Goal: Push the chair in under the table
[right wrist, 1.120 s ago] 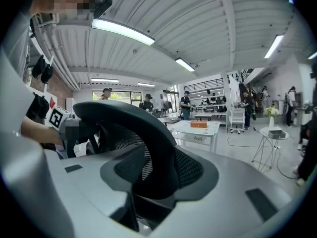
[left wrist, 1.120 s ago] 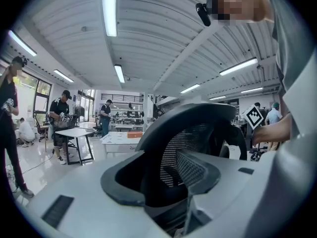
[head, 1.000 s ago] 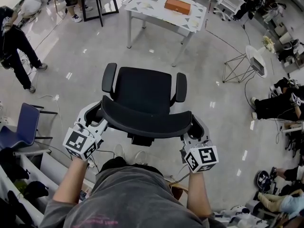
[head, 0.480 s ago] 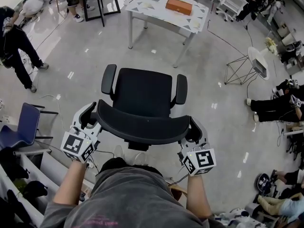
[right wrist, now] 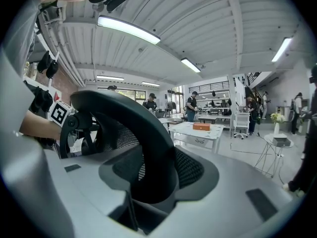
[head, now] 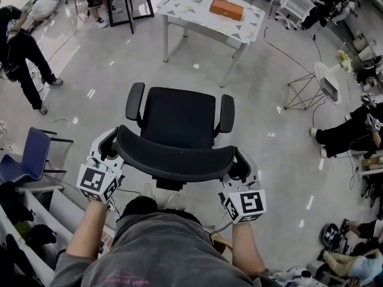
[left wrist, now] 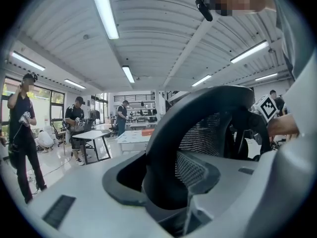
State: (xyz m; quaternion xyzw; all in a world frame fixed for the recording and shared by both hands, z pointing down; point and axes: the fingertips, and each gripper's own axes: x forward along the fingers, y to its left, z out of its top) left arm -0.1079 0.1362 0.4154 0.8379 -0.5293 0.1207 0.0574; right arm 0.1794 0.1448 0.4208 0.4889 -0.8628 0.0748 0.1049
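The chair [head: 179,118] stands on the open floor [head: 108,70], seat facing the table [head: 179,17] and well apart from its near edge. Nothing of it is under the table yet. Its base is hidden beneath the seat.

I hold the backrest [head: 173,157] at its two ends. My left gripper [head: 111,150] has its fingers spread wide, with the left end of the rim between them; these fingers have just been closing a little. My right gripper [head: 242,163] is equally wide on the right end, and its fingers have just been opening. In both gripper views the rim sits in the gap, but I judge neither hold to be a firm clamp.

Hazards from this position:
- Uneven push: one side leading would probably turn the chair off line towards a table leg [head: 230,61].
- Loose hold: spread fingers may slide off the curved rim during the push.
- Armrests [head: 135,100]: these may strike the table's near edge if they stand too high.
- Impact with the table could shift the orange box [head: 225,8].
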